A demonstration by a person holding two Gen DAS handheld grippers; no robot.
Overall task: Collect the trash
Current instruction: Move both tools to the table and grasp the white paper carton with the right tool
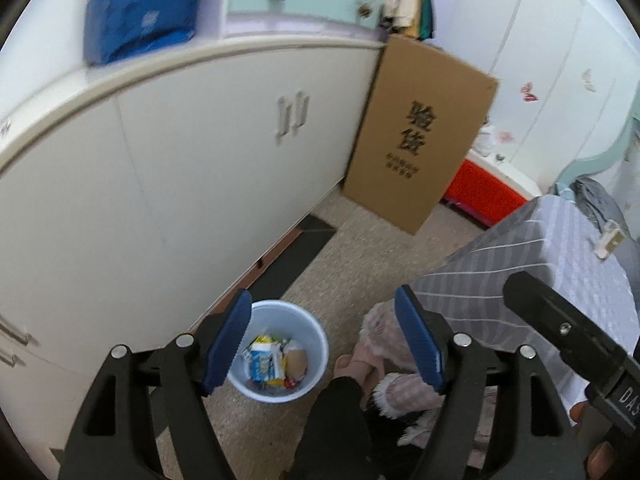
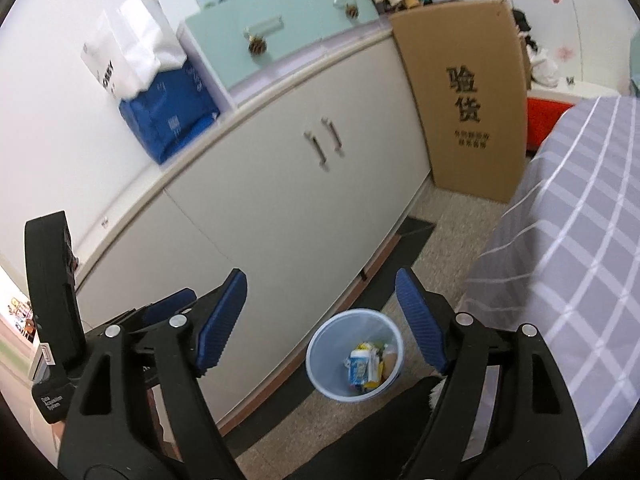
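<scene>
Both my claws, the left gripper [image 1: 324, 340] and the right gripper [image 2: 320, 320], are wide apart and hold nothing. The trash [image 1: 272, 364] sits inside the bin [image 1: 312, 320] on the floor. I think I'm nearly done.

Your left wrist camera looks steeply down past its claw [image 1: 324, 340] at the waste bin [image 1: 280, 350] on the floor just beyond the fingertips. Your right wrist camera tilts less steeply past its claw [image 2: 320, 320], from farther right. Both views share the bin [image 2: 354, 354], the white cabinet [image 1: 200, 160] beyond the claws, and the cardboard box [image 2: 468, 100].
</scene>
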